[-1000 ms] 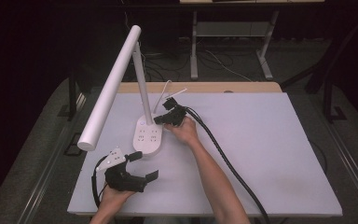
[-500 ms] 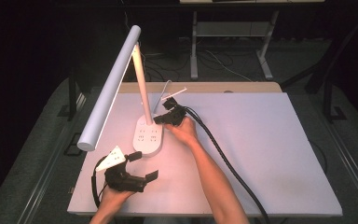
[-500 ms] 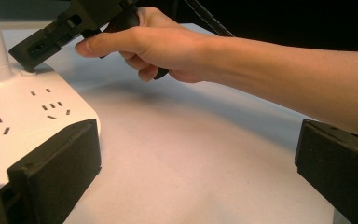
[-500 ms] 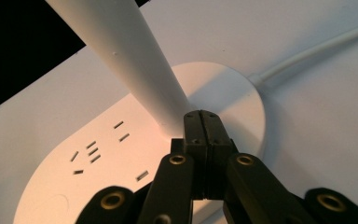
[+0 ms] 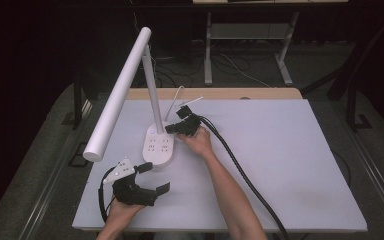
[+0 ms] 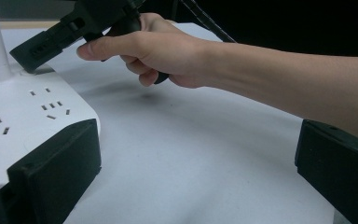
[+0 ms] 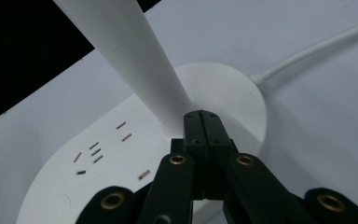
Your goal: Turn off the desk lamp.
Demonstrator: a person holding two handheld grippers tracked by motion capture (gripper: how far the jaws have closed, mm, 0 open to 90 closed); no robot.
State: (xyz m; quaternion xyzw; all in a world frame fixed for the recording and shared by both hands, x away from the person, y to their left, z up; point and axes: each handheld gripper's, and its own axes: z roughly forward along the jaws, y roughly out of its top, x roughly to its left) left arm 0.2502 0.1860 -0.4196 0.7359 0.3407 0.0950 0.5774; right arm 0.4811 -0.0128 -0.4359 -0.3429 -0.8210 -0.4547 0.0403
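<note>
Since a moment ago the left gripper (image 5: 152, 177) is sliding its open jaws against the lamp base (image 5: 159, 147), steadying it mid-table, while the right gripper (image 5: 172, 129), jaws closed empty, is pressing near its stem.

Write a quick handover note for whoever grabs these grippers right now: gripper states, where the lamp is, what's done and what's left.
Right gripper: shut, empty, tips down on the lamp base at the foot of the stem, likely pressing a switch there.
Left gripper: open, one jaw against the base's near corner, steadying it.
Lamp: upright at the table's left-centre, its cord running toward the back edge. The head shows no light.
Left: confirm the press, lift the right gripper away, release the left.
</note>
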